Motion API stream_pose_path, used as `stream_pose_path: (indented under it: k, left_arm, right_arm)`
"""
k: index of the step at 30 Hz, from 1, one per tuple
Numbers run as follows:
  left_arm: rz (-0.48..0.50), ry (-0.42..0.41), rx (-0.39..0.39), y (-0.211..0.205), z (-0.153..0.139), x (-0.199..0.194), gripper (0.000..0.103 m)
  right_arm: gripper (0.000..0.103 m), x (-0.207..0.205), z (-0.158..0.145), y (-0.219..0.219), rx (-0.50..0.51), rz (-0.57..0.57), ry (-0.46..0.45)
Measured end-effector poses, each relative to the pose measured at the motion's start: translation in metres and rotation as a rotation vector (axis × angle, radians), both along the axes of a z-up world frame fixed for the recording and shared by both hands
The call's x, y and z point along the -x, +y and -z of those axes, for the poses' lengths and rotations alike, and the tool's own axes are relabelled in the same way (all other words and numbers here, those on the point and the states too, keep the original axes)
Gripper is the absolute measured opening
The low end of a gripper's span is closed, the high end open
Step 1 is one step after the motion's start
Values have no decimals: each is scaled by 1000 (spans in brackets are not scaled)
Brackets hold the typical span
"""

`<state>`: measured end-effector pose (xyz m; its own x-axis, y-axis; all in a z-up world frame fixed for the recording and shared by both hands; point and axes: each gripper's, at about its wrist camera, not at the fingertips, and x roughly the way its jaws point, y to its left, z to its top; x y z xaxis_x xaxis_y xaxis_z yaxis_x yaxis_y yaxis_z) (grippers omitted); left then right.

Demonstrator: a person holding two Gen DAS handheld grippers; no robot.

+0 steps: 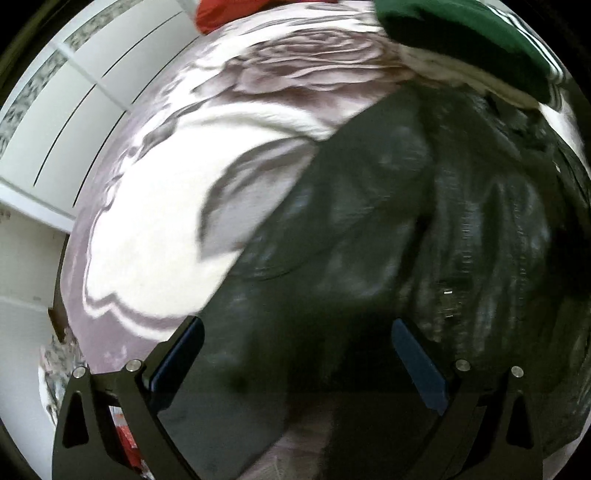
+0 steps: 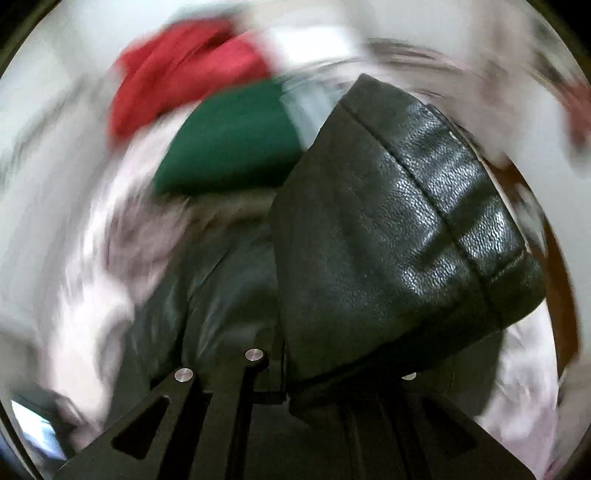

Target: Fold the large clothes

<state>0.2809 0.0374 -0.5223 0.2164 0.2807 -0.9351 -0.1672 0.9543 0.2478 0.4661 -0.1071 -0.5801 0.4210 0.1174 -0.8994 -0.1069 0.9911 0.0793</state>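
A black leather jacket (image 1: 406, 229) lies spread on a bed with a mauve and white rose-print cover (image 1: 155, 236). My left gripper (image 1: 295, 347) is open, its jaws wide apart just above the jacket's near edge, holding nothing. In the right wrist view my right gripper (image 2: 284, 354) is shut on a fold of the black leather jacket (image 2: 399, 221), which drapes over the right finger and hides it. The rest of the jacket (image 2: 207, 295) hangs below. This view is blurred by motion.
A folded green garment (image 1: 461, 33) lies at the far side of the bed on a pale one; it also shows in the right wrist view (image 2: 236, 144). A red garment (image 1: 229, 14) lies beyond, also blurred in the right view (image 2: 184, 85). White cabinet doors (image 1: 74, 96) stand left.
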Motion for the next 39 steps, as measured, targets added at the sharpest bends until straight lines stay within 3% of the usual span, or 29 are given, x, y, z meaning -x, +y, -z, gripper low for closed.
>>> stream_pose_path:
  k: [1, 2, 3, 5, 7, 8, 9, 11, 14, 17, 19, 20, 21, 22, 23, 25, 26, 29, 31, 33, 36, 39]
  left_arm:
    - [-16, 3, 7, 10, 1, 3, 103]
    - [-22, 10, 11, 16, 2, 6, 103]
    - [-23, 15, 13, 20, 3, 10, 103]
    - [-26, 13, 21, 29, 3, 16, 103]
    - [-25, 2, 21, 34, 1, 21, 103]
    - [-25, -2, 17, 37, 2, 24, 103]
    - [-30, 0, 17, 40, 2, 25, 103]
    - [-54, 6, 20, 44, 3, 29, 103]
    - [-101, 21, 10, 53, 5, 37, 103]
    - [-149, 32, -17, 55, 8, 45, 103]
    - [-170, 38, -47, 54, 9, 52, 103]
    - [-187, 47, -63, 52, 11, 58, 103]
    - [-200, 58, -67, 51, 13, 61, 103]
    - [-220, 78, -69, 52, 15, 66, 103]
    - [-256, 99, -65, 54, 17, 73, 103]
    - [-302, 97, -72, 57, 14, 86, 103]
    - [-313, 97, -85, 58, 14, 91, 103]
    - [-352, 110, -102, 66, 14, 112, 103]
    - [-402, 107, -66, 75, 14, 131, 103]
    - [-489, 103, 25, 89, 16, 156, 103]
    - [-660, 83, 237, 113, 30, 196, 103]
    - [-846, -11, 508, 135, 53, 226, 103]
  right_arm:
    - [6, 5, 19, 29, 34, -64, 51]
    - [6, -4, 51, 60, 66, -130, 159]
    - [9, 0, 67, 69, 68, -150, 218]
    - [24, 4, 83, 70, 20, -151, 301]
    - [37, 9, 66, 46, -130, -97, 328]
    - [50, 20, 48, 19, -197, -35, 308]
    - [58, 30, 35, -3, -208, 15, 279]
    - [60, 52, 16, -59, -116, 143, 228]
    - [63, 79, 22, -127, 67, 267, 263]
    - [63, 80, 57, -175, 75, 289, 358]
    - [63, 73, 86, -183, 82, 220, 377]
    - [57, 70, 90, -188, 102, 197, 356]
    - [37, 63, 91, -191, 117, 202, 319]
    - [35, 57, 91, -199, 114, 235, 288]
    - [25, 52, 91, -213, 101, 299, 274]
    - [22, 55, 98, -244, 12, 408, 281]
    - [22, 55, 101, -248, -6, 410, 302]
    - [27, 60, 103, -234, 5, 315, 400]
    - [36, 69, 95, -223, 1, 270, 445]
    - [44, 81, 81, -215, -52, 259, 460]
    - [46, 103, 69, -194, -172, 260, 486]
    - [46, 116, 72, -164, -256, 236, 508]
